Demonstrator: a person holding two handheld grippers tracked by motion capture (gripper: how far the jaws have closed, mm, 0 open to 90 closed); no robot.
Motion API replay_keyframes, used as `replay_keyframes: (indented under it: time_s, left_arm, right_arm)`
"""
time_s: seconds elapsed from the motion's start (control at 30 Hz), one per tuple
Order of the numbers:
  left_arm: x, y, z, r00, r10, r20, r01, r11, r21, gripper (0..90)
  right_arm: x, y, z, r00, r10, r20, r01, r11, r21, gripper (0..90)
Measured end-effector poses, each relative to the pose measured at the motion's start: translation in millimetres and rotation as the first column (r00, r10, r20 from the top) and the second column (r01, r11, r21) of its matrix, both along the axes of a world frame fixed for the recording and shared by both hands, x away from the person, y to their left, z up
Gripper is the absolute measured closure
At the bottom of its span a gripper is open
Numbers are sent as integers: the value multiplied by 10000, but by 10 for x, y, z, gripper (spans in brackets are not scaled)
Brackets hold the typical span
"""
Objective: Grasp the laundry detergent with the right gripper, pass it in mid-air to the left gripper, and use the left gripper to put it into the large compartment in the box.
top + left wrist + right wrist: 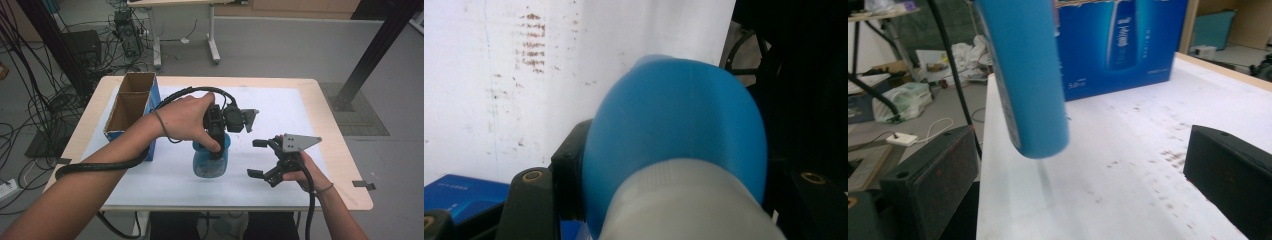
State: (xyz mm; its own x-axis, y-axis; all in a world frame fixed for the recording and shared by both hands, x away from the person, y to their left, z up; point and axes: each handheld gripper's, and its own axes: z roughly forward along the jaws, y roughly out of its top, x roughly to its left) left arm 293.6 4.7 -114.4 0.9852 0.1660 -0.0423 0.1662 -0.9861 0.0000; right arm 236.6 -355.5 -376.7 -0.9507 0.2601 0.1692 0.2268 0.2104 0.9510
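Blue bottle [211, 159] is hanging in the left gripper [218, 145], lifted above the white table cover [280, 105] near the table's middle, base pointing down and toward the person. It is looking smooth, plain bright blue, rounded at the bottom; in the left gripper view the bottle [679, 135] is showing a pale whitish section at the near end, and the black jaws are pinching it from both sides. Right gripper [260, 159] is hovering just right of the bottle, jaws spread wide, holding nothing; the right gripper view is showing the bottle [1025, 75] tilted, its base clear of the cover. Behind it the blue box [1120, 42] is carrying a printed bottle picture and white lettering too blurred to read. High view is showing the box [134, 107] open-topped with brown cardboard inside, two compartments, standing at the table's left.
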Motion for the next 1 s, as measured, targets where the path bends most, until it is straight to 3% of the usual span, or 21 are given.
replay_keyframes:
  time_s: [0.47, 0.7, 1.0]
  left_arm:
    - [-18, 33, 28, 10000, 56, 74, -54, 9998, -201, 376]
    - [-25, 16, 33, 9999, 71, 124, -70, 9999, -84, 376]
    - [-41, 63, 128, 9989, 393, 269, -380, 9981, -477, 376]
  right_arm:
    - [-215, -535, -23, 9907, -1361, -61, 1360, 9905, -199, 9]
    - [-273, -646, -30, 9847, -1740, -100, 1738, 9845, -219, 9]
    - [-287, -669, -30, 9825, -1862, -95, 1860, 9823, -235, 9]
